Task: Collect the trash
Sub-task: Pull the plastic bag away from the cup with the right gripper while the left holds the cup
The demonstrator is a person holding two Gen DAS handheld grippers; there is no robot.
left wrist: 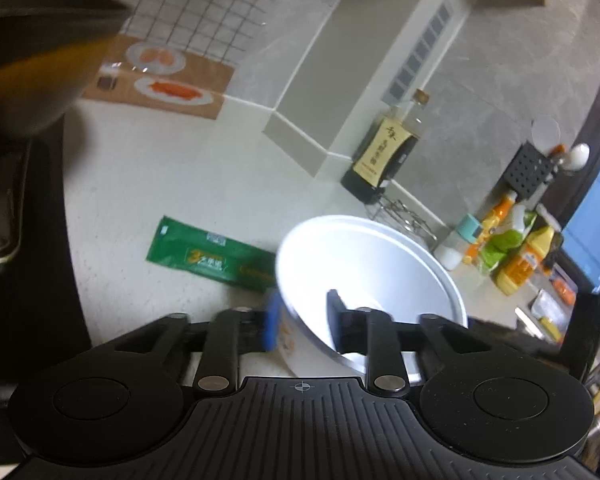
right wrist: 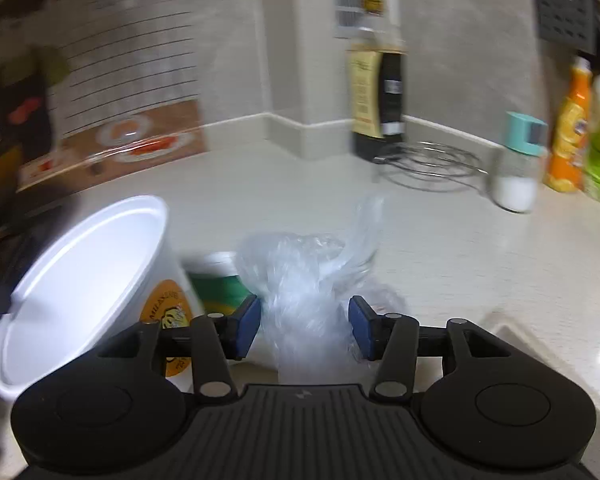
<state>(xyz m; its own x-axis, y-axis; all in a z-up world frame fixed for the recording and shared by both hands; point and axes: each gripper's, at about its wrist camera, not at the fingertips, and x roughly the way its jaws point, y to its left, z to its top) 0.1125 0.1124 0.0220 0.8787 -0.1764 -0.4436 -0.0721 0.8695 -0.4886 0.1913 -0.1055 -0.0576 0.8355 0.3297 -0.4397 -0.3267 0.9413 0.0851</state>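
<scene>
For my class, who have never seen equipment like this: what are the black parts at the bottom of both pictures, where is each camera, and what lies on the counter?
Each picture comes from a camera riding on a hand-held two-finger gripper, looking along its fingers. In the left view, the left gripper straddles the rim of a tilted white paper bowl; whether it pinches cannot be told. A green sachet lies flat on the counter. In the right view, the right gripper stands open around a crumpled clear plastic bag.
</scene>
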